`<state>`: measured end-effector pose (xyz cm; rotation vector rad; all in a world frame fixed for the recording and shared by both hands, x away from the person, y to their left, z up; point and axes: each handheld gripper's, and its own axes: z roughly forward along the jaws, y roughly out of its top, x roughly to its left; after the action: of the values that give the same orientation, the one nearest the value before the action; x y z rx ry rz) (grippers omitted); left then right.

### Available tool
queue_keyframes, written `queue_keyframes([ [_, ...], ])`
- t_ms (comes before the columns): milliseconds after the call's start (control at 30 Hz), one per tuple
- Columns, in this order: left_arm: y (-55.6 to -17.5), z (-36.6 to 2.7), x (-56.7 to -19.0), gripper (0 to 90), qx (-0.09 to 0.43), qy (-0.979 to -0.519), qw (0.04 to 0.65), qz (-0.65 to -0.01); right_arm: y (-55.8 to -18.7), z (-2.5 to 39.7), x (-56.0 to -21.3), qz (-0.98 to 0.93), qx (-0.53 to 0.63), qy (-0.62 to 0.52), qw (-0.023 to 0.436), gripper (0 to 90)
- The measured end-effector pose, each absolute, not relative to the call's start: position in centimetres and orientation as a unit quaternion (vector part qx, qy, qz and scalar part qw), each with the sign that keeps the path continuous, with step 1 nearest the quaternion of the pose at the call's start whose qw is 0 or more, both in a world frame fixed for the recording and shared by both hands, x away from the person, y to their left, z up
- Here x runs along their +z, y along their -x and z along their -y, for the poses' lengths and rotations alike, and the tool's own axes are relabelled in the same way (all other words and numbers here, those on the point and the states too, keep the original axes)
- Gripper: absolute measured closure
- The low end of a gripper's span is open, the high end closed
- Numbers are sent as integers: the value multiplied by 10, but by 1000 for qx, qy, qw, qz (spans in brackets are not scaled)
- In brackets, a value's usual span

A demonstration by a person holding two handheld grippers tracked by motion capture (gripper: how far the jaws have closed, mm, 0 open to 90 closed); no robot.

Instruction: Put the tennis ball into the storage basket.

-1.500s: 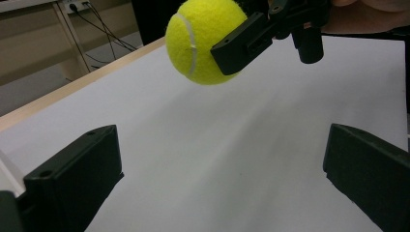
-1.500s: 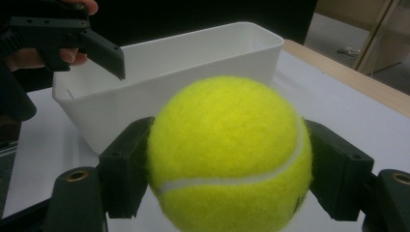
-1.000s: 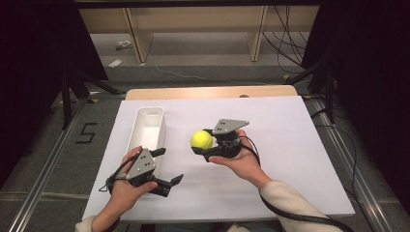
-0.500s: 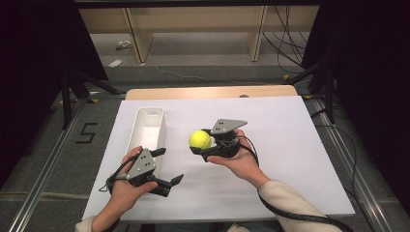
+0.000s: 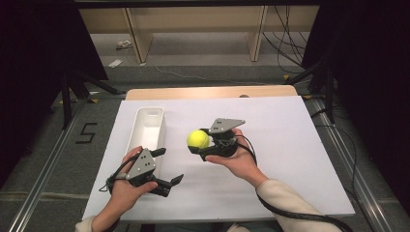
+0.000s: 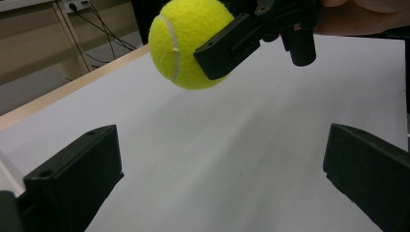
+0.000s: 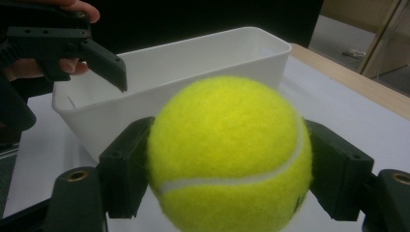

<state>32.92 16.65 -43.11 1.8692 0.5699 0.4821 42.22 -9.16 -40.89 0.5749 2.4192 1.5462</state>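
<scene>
Tennis ball [image 5: 198, 139], bright yellow, sits clamped in my right claw [image 5: 199, 145], lifted above the middle of the white surface [image 5: 290, 145]. My left claw [image 5: 168, 166] rests near the surface's near-left edge, its jaws spread wide apart with nothing between them. White rectangular bin [image 5: 147, 126] lies along the left edge, just beyond my left claw.

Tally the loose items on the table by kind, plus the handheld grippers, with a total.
Tennis ball, yellow, clamped in the right gripper: 1
White bin: 1
Grippers, counting the open left gripper: 2
Total: 4
</scene>
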Motion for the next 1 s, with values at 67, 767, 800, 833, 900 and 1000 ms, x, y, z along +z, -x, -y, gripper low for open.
queue_keyframes([
  [67, -329, -167, -431, 0, 203, -784, 535, -239, -422, 91, -409, -822, 524, -196, 105, 263],
  [767, -329, -166, -431, 0, 202, -785, 534, -238, -424, 87, -408, -821, 526, -194, 105, 263],
  [800, -329, -166, -431, 0, 201, -786, 534, -238, -424, 87, -408, -821, 526, -194, 105, 263],
  [833, -329, -166, -431, 0, 202, -786, 534, -238, -425, 87, -408, -821, 526, -194, 105, 263],
  [900, -329, -166, -431, 0, 202, -786, 534, -238, -425, 86, -408, -821, 527, -193, 105, 263],
  [1000, -329, -166, -431, 0, 201, -786, 534, -239, -425, 85, -407, -821, 527, -192, 105, 263],
])
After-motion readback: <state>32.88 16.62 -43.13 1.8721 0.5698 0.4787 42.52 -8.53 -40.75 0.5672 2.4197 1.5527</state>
